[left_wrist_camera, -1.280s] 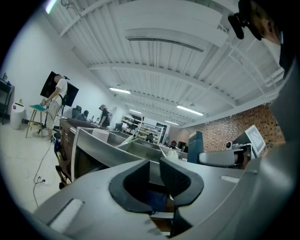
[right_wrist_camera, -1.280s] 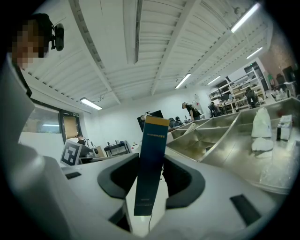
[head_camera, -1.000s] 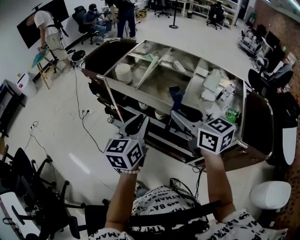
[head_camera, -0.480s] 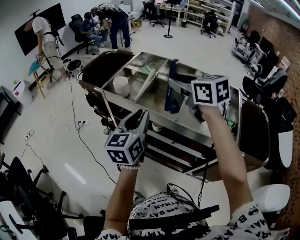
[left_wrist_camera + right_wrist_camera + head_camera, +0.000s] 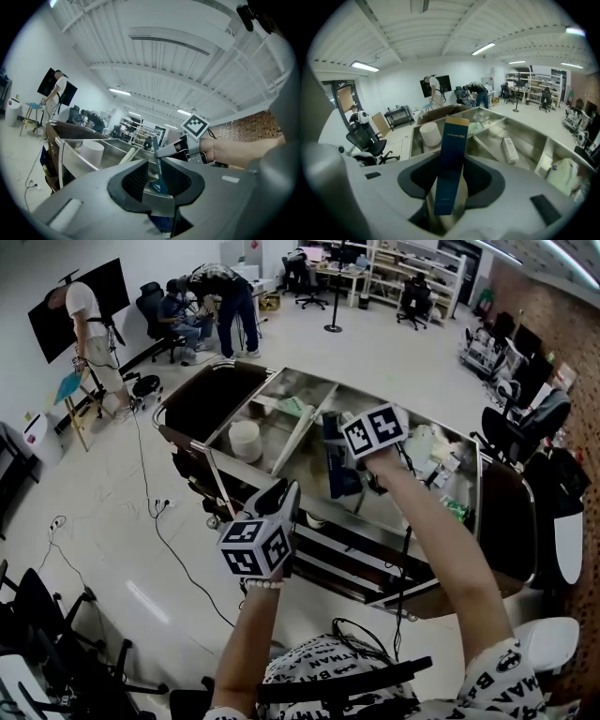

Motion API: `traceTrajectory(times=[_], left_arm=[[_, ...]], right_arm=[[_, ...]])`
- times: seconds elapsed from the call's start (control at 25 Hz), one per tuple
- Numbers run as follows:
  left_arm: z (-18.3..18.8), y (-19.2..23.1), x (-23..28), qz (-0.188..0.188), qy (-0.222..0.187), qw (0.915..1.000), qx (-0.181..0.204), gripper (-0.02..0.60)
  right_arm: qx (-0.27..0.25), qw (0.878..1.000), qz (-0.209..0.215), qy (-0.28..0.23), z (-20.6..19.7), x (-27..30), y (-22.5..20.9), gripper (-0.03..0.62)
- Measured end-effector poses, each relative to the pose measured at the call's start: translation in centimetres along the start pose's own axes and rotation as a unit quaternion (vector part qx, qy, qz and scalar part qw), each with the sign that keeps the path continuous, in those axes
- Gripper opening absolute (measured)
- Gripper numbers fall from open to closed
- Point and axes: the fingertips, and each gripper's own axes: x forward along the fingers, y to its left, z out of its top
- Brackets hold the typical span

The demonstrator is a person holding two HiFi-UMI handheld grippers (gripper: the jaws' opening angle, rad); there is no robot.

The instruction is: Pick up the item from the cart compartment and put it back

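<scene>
Right gripper [image 5: 451, 185]: jaws clamped on the lower part of a dark blue carton [image 5: 452, 154], its gold-topped end up.
Carton: held above the cart [image 5: 525, 133], over its middle compartment.
Left gripper [image 5: 154, 178]: jaws apart, nothing between them, at the cart's near side.

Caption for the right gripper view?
Right gripper clamps a tall dark-blue box, steel cart compartments beyond.
</scene>
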Motion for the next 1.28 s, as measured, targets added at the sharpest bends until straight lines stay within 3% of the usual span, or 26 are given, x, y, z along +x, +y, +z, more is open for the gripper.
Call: traceTrajectory(times=[0.36,0.76,1.08,1.28], left_arm=[[0.1,1.1,0.5,0.008,0.016,0.9996,-0.023,0.091],[-0.7,2.2,1.0,0.005,0.021,0.9987,-0.046,0.091],[-0.9,3.1,0.3,0.003,0.021,0.9981,-0.058,0.091],[-1.6,3.6,-0.1,0.003,0.024,0.9975,-0.066,0.091]], right_arm=[[0.026,0.991,0.006,0.132,-4.1,5.0,-1.2,0.173],[0.066,0.967,0.015,0.247,-7.8,8.7,-2.0,0.175],[0.053,0.954,-0.011,0.294,-9.3,10.5,-2.6,0.178],[0.043,0.954,-0.018,0.296,-9.5,11.2,-2.8,0.182]])
